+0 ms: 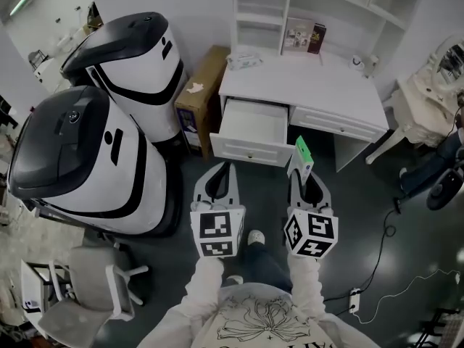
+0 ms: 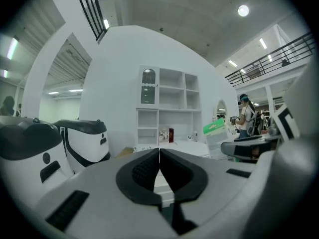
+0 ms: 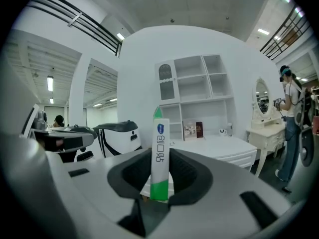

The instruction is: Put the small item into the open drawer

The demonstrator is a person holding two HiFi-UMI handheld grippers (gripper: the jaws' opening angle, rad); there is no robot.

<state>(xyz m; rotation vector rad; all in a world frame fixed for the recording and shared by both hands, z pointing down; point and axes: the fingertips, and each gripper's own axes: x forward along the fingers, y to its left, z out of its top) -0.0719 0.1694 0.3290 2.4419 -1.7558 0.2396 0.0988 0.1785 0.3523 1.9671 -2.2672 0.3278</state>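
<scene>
My right gripper (image 1: 300, 167) is shut on a small white and green tube (image 1: 302, 151), which stands upright between its jaws (image 3: 160, 153). It hangs just in front of the white desk (image 1: 304, 78), right of the open drawer (image 1: 251, 130). The drawer is pulled out at the desk's left side and looks empty. My left gripper (image 1: 223, 171) is shut with nothing in it, its jaws meeting in the left gripper view (image 2: 159, 158), and it hovers near the drawer's front panel.
Two large white and black machines (image 1: 101, 129) stand to the left. A cardboard box (image 1: 199, 96) sits beside the desk. A shelf unit (image 1: 319, 6) with books tops the desk. A chair (image 1: 90, 296) is at lower left, a cable (image 1: 377, 267) on the floor at right.
</scene>
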